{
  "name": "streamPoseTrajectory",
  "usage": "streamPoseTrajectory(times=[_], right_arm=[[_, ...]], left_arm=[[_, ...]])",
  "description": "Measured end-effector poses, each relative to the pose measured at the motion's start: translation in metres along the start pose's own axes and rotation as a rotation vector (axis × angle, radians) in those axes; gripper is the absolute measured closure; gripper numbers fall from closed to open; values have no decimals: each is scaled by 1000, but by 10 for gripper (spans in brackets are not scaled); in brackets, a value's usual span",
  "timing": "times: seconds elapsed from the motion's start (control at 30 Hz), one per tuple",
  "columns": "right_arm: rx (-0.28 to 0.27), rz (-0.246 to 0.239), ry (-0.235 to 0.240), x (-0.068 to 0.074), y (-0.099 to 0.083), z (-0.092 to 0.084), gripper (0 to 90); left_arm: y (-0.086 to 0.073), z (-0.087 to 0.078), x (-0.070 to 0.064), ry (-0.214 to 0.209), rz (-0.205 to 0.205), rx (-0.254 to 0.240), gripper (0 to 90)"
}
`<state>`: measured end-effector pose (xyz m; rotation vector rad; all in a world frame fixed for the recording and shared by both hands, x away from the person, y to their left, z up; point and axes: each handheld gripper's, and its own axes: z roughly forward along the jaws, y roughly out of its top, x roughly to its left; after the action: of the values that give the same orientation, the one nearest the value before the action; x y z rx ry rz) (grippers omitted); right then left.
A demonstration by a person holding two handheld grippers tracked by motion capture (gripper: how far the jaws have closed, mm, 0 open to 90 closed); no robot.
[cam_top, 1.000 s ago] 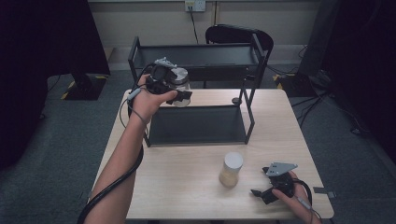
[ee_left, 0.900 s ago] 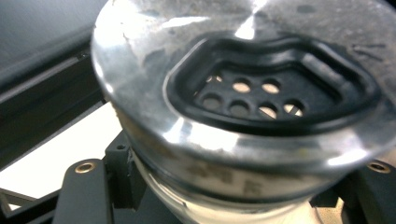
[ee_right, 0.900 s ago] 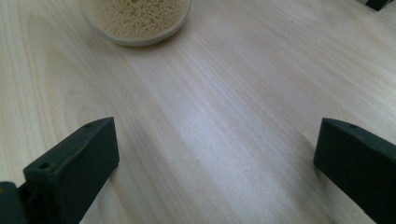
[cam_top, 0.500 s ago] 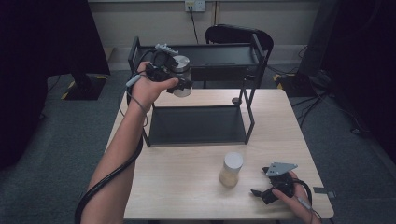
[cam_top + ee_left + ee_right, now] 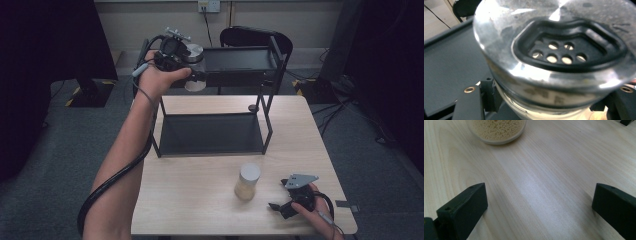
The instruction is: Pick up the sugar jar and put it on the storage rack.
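Clamped in the left claw (image 5: 192,75), the upright shaker jar (image 5: 194,67) hangs level with the rack's top shelf (image 5: 235,59), just right of it.

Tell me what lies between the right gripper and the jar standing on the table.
Bare wooden table between right gripper and jar, in the right gripper view.
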<state>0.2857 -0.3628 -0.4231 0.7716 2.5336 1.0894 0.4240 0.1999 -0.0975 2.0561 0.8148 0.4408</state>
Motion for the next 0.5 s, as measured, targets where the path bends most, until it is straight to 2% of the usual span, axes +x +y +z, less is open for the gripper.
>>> streamPoseTrajectory(times=[0.2, 0.33, 0.5], right_arm=[[1, 0, 0, 0, 0, 0, 0], [1, 0, 0, 0, 0, 0, 0], [0, 0, 0, 0, 0, 0, 0]], left_arm=[[12, -1, 2, 14, -1, -1, 304], [16, -2, 6, 14, -17, -13, 304], [23, 0, 10, 27, -22, -2, 304]])
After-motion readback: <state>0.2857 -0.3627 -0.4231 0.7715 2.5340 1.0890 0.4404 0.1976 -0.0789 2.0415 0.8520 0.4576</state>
